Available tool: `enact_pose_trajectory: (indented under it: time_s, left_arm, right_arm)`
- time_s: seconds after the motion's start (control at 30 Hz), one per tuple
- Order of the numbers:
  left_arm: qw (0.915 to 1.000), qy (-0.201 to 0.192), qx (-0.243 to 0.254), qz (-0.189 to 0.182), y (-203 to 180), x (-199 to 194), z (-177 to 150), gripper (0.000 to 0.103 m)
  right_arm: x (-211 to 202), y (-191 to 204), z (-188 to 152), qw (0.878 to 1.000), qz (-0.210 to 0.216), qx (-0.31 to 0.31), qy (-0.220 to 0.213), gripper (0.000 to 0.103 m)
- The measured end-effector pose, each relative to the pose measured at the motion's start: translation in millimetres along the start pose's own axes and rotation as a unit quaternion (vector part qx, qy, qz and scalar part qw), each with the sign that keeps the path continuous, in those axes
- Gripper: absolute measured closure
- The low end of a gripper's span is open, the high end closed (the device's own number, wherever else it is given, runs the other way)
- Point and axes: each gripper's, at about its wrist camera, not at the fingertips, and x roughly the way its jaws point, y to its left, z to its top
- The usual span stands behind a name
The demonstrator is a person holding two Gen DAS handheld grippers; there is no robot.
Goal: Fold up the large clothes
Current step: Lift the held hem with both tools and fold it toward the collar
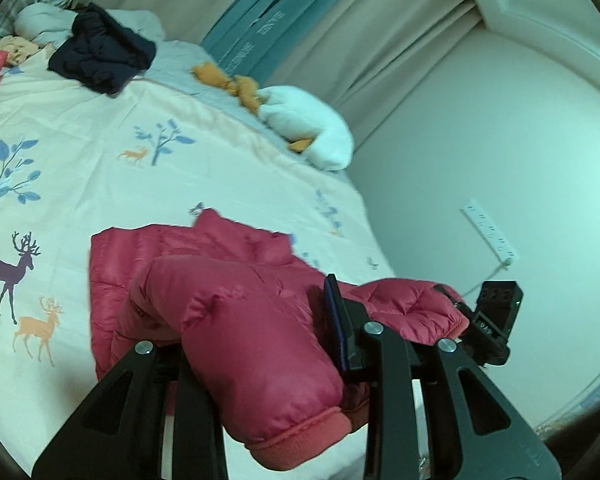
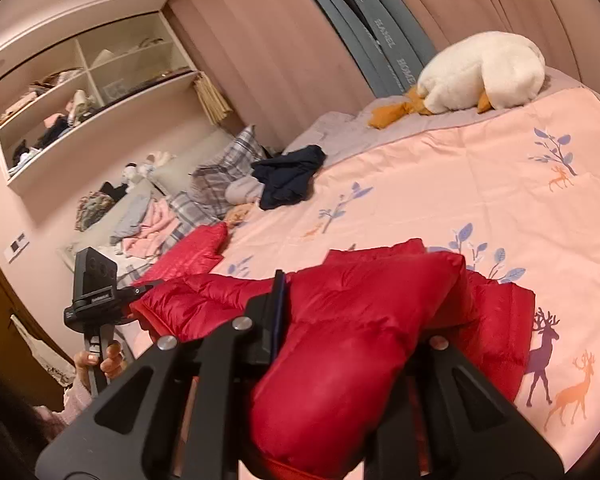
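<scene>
Each gripper, left (image 1: 260,344) and right (image 2: 352,344), pinches a sleeve of the red jacket (image 1: 220,264) lying on the bed (image 1: 100,152), apparently to carry both sleeves across its body for folding.

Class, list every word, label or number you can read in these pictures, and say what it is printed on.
"HOME": on the grey-blue panels behind the bed; the letters are soft, so this is a probable reading.
Other words on those panels: too blurred to read.
Label on the black camera mount: too small to read.
</scene>
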Motion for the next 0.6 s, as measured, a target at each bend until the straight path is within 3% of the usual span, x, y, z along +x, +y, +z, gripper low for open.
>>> enact_pose_trajectory:
  time_s: [0.6]
  left_arm:
    - [0.9945, 0.036, -0.075, 0.064, 72.5, 83.6, 28.4, 0.074]
  right_arm:
    - [90.3, -72.4, 6.0, 0.994, -0.075, 0.070, 0.048, 0.085]
